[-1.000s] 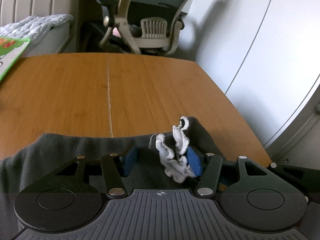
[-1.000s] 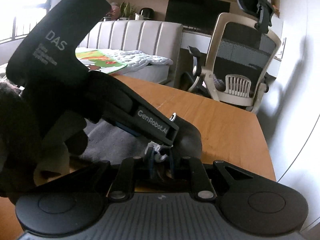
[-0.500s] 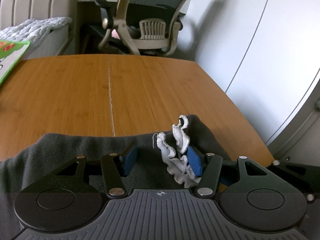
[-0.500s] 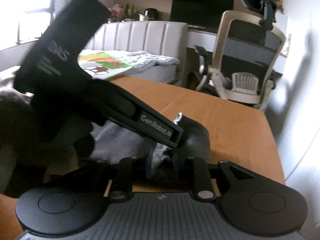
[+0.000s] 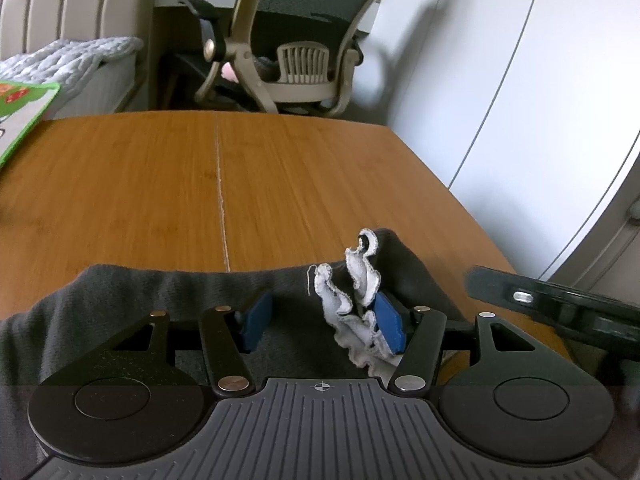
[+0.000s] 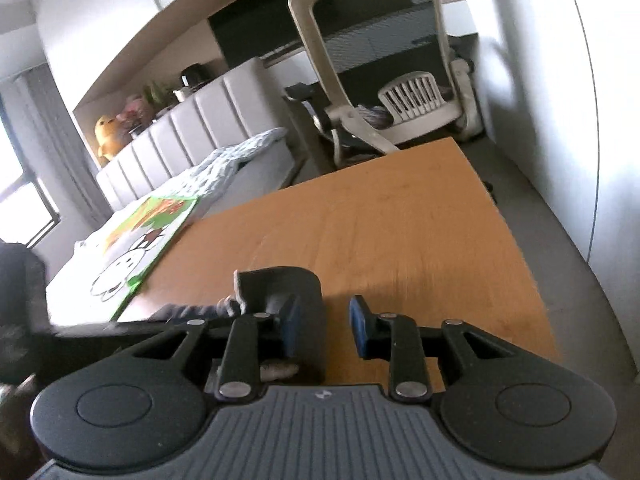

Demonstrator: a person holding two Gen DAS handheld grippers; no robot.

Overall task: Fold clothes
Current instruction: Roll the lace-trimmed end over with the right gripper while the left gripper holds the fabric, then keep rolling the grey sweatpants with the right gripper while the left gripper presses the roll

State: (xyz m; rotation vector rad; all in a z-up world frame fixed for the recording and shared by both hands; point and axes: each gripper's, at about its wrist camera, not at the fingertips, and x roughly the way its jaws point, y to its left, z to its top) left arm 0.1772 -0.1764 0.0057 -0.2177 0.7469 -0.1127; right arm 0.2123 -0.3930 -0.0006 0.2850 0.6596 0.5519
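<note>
Garment, dark grey [image 5: 168, 296], one item, spread low across the near part of my wooden table [image 5: 280, 184], its far edge running straight from left to right. Left gripper [image 5: 320, 320]: jaws wide apart, closed on nothing; the cloth lies slack between and beneath them. Against its right pad [image 5: 386, 320] a white frilled trim [image 5: 352, 312] stands crumpled upright, touching the pad but not pinched, presumably bunched there where the fabric gathers at a raised corner. Right gripper [image 6: 324, 326]: jaws parted, nothing clamped; a dark fold of the garment [image 6: 280, 284] rises just ahead of its left pad [image 6: 290, 324], bare table ahead of the right one. Its view is tilted, so I judge it held at an angle beside the cloth's corner. Whether a fold is finished or pending, I cannot tell. Beyond: picture book [image 6: 136, 240] at the table's left edge, office chair [image 5: 296, 36], sofa with a knitted blanket [image 5: 68, 60].
</note>
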